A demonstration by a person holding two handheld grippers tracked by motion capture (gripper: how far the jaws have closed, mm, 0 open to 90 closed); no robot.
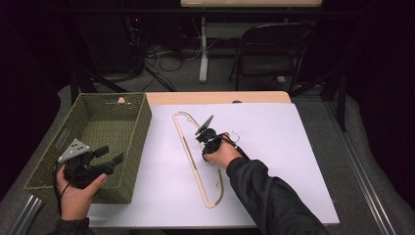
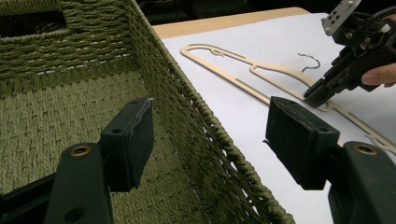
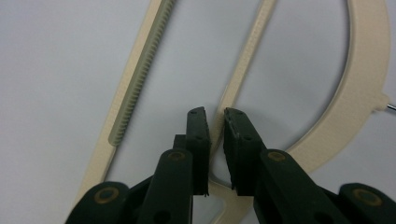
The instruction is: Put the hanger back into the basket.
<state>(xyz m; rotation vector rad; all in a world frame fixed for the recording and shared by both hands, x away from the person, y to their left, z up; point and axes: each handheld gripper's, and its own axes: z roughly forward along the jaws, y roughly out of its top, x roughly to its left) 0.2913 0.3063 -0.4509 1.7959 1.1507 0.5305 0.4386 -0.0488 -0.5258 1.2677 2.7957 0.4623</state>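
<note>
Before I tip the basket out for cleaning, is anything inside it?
The basket shows bare woven floor in the high and left gripper views. The left gripper and hand cover its near corner.

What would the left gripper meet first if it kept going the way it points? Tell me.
Probably the green woven basket: the left gripper is open, its jaws standing to either side of the basket's near wall, pointing along the rim. Straight on, that rim or the far wall likely comes first, though depth is hard to judge.
</note>
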